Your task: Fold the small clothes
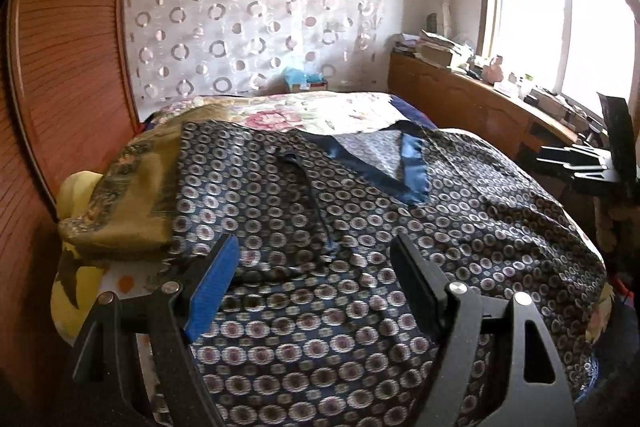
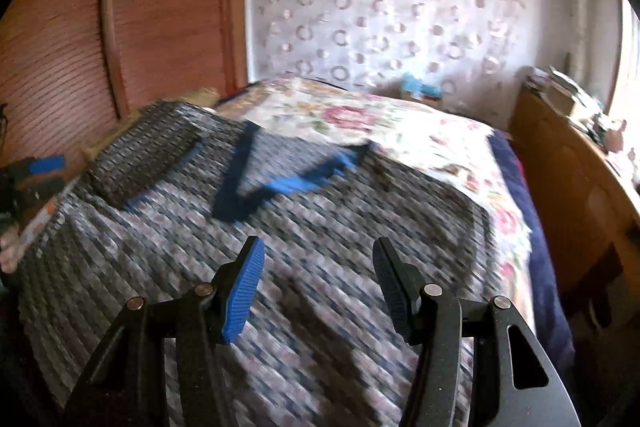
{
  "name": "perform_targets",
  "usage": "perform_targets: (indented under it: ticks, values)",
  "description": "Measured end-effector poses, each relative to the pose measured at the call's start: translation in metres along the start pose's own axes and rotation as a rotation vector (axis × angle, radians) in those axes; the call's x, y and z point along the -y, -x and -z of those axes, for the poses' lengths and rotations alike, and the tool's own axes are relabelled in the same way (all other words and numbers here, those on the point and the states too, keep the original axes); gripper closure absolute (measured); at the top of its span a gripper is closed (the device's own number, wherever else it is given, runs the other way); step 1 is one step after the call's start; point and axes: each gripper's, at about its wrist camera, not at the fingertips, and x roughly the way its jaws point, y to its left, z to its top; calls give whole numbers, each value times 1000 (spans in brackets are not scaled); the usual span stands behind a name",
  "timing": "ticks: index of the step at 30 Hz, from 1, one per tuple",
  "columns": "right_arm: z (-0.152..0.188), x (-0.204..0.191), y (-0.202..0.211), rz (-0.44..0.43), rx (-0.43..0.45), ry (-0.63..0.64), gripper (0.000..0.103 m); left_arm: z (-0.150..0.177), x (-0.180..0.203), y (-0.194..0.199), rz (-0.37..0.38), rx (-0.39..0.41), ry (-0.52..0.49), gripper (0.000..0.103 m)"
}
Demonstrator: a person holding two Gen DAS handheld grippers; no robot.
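— So, what is at the left edge of the left wrist view?

— Wooden slatted doors (image 1: 68, 75) fill the left side. Just right of them, at middle left, a folded olive cloth (image 1: 120, 203) lies on the bed (image 1: 320, 111), its edge touching the dark patterned garment (image 1: 320, 227).

— And the garment itself?

— It is spread flat over the bed, filling the middle and bottom of the frame. Its blue-trimmed collar (image 1: 404, 163) sits in the upper middle, opened in a V.

— Are the tongs holding it?

— No. The left gripper (image 1: 316, 263) hangs above the cloth with its jaws wide apart, and nothing is between them. At the right edge, the right gripper (image 1: 576, 163) shows small, in front of the wooden cabinet (image 1: 460, 95) and below the bright window (image 1: 560, 27).

— Now the right wrist view?

— It is blurred. At the far left edge the left gripper (image 2: 36, 171) appears, dim. The garment (image 2: 280, 247) covers the lower middle, the collar (image 2: 280, 183) above centre. The right gripper (image 2: 318, 267) is over it with jaws parted and empty. Further right, the flowered bedspread (image 2: 400, 131) is bare, and the cabinet (image 2: 568, 179) lines the right side.
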Motion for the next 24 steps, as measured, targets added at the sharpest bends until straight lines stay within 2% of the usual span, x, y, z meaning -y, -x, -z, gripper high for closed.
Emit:
perform_targets:
  ticks: [7, 13, 17, 22, 24]
  values:
    - [44, 51, 13, 97, -57, -140, 45, 8, 20, -14, 49, -37, -6, 24]
    - [55, 80, 8, 156, -135, -217, 45, 15, 40, -31, 103, -80, -11, 24]
    - [52, 84, 4, 151, -162, -270, 45, 19, 48, -52, 124, -152, -21, 24]
    - [53, 94, 3, 133, -192, -324, 45, 16, 51, -72, 113, -215, -39, 24]
    - [55, 97, 3, 120, -205, -340, 48, 15, 53, -78, 109, -235, -45, 24]
